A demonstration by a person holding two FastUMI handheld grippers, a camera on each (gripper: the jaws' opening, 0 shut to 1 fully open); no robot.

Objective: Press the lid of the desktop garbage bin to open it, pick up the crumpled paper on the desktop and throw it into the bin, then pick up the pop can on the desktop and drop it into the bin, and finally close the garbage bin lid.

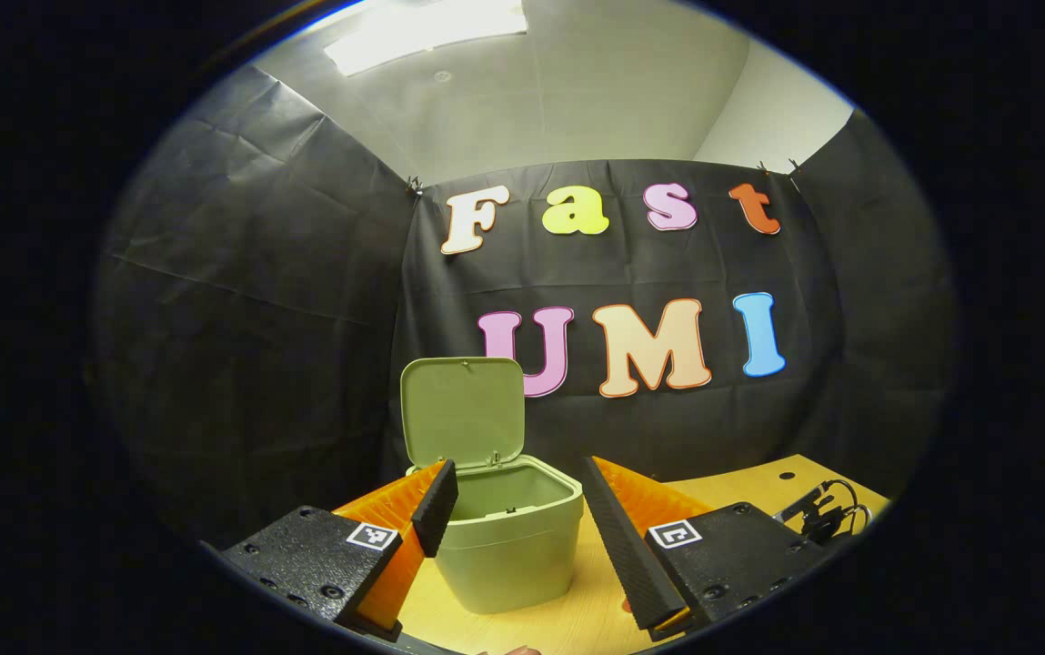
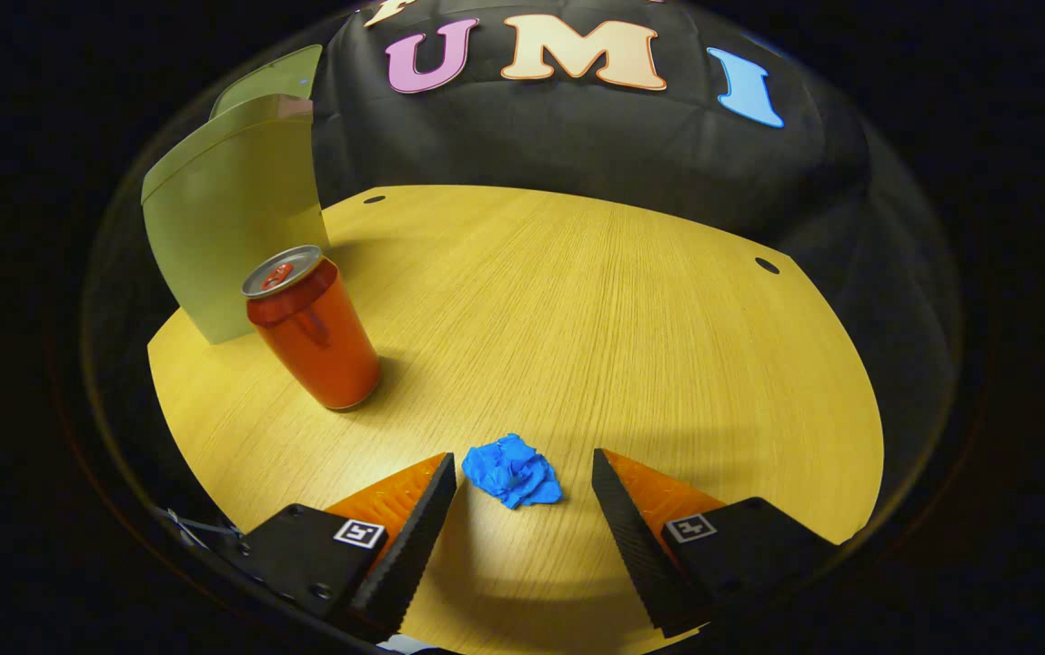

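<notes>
My right gripper point(image 2: 522, 473) sits at the bottom of the right gripper view, fingers spread apart, the blue crumpled paper point(image 2: 513, 470) lying on the wooden desktop point(image 2: 631, 309) between the fingertips, touched by neither as far as I can tell. At left centre of that frame the red pop can point(image 2: 313, 329) stands upright, just beside the pale green garbage bin point(image 2: 229, 218) in the upper left. In the left gripper view, my left gripper point(image 1: 517, 478) is likewise held apart at the bottom of the frame, clamped on nothing, the garbage bin point(image 1: 508, 541) standing between and beyond its fingers, its lid point(image 1: 463, 409) raised upright above the open mouth. Black cables point(image 1: 822, 511) lie at the lower right.
</notes>
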